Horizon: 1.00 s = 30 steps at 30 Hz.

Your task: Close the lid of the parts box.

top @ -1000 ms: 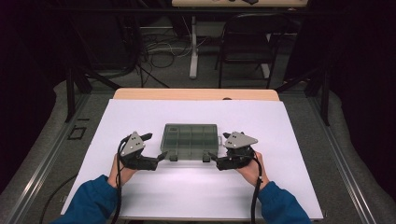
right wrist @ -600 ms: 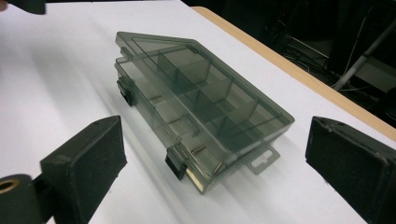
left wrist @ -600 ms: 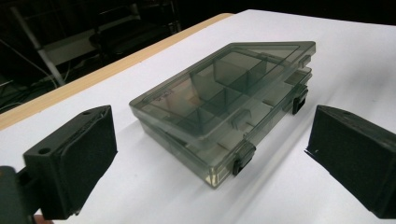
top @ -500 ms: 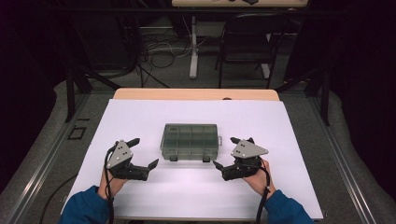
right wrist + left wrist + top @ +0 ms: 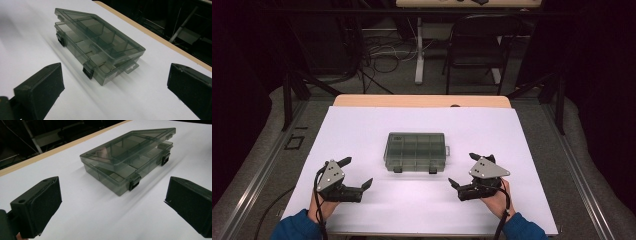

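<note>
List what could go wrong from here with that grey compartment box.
1. The box sits with its lid slightly raised and both latches hanging undone, so lifting it by the lid could swing it open.
2. The left claw and right claw are open and apart from it; a one-sided push may slide it across the white sheet.

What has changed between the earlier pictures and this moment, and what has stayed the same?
Both grippers have left the box. The left gripper has drawn back toward the near left of the table, the right gripper toward the near right. Their jaws have just been opening and stand wide with nothing between them. The box stays mid-table, its lid slightly raised.
</note>
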Tool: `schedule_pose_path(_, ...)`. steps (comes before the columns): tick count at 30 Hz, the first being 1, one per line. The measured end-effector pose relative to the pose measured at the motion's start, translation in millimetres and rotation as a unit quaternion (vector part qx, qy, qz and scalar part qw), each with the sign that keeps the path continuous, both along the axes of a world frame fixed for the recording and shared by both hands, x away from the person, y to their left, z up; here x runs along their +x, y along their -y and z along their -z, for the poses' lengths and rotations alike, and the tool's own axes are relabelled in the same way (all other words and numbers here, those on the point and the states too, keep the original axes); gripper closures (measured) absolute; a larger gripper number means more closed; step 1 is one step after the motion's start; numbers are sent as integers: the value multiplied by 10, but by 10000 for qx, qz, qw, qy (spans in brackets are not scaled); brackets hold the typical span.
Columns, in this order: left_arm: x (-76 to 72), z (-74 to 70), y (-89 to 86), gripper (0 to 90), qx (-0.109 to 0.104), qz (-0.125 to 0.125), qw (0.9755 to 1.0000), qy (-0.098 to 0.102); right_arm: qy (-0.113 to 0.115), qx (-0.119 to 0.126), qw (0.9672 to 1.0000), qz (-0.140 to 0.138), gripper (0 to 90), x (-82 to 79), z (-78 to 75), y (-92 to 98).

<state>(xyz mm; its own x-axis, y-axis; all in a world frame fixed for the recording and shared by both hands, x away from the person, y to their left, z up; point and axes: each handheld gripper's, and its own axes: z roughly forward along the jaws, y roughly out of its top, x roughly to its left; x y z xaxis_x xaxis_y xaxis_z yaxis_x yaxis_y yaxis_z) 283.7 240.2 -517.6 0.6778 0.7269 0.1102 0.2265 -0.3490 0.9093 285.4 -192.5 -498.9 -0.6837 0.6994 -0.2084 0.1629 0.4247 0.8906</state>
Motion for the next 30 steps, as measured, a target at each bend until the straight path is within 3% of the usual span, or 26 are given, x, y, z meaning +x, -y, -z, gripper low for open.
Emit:
schedule_pose_path(12,-141,77,-40,0,23,-92,9999,109,85,-6,9997,213,0,-155,73,115)
schedule_pose_path(16,-163,91,-64,0,-11,-123,9999,65,112,74,9995,283,0,-216,98,153)
schedule_pose_path(21,-168,111,-83,0,35,-107,9999,-3,170,5,9991,389,0,-291,107,177)
schedule_pose_path(25,-158,114,-73,0,11,-109,9999,-28,124,59,9991,394,0,-313,121,201)
schedule_pose_path(26,-150,121,-66,0,4,-79,10000,-34,198,127,9989,416,0,-307,136,194)
schedule_pose_path(30,-135,132,-55,0,50,-63,9999,-104,136,75,9992,367,0,-320,124,204)
